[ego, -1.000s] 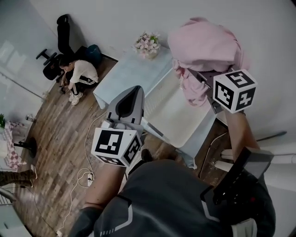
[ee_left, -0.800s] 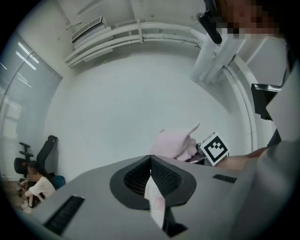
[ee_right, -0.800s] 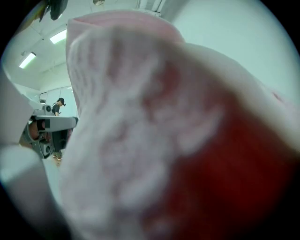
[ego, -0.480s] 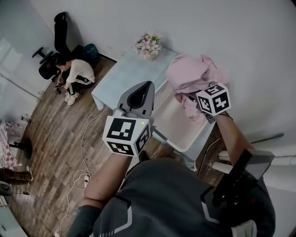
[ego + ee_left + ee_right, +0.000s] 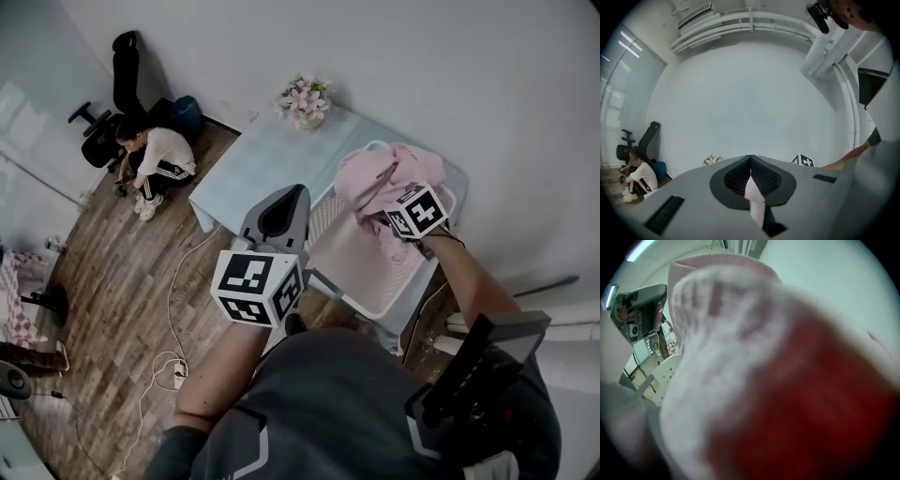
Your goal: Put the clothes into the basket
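— Wooden floor (image 5: pixel 103 272) all round, and a pale table (image 5: pixel 248 164) against the white wall. What stands on it?
— Flowers (image 5: pixel 302 98) at the far edge, toward twelve o'clock, and a white basket (image 5: pixel 349 277) on the half nearer one o'clock.
— Where is the clothing?
— The pink garment (image 5: pixel 384 173) is bunched over the basket's far end, with part of it hanging down inside.
— Who has it?
— The right gripper (image 5: pixel 411 208). Its jaws are buried in the cloth, clamped on a thick wad. In the right gripper view the garment lies right over the lens, blurred, and a bit of the basket's holed wall shows at nine o'clock.
— And the other one?
— The left gripper (image 5: pixel 296 192) hangs over the table's near edge, just beside the basket at its nine o'clock. Its fingers are pressed together at the tips. A pale sliver shows in the slot behind them; I cannot tell what it is.
— Anyone else?
— A person (image 5: pixel 155 155) sits on the floor at ten o'clock, beside an office chair (image 5: pixel 112 94).
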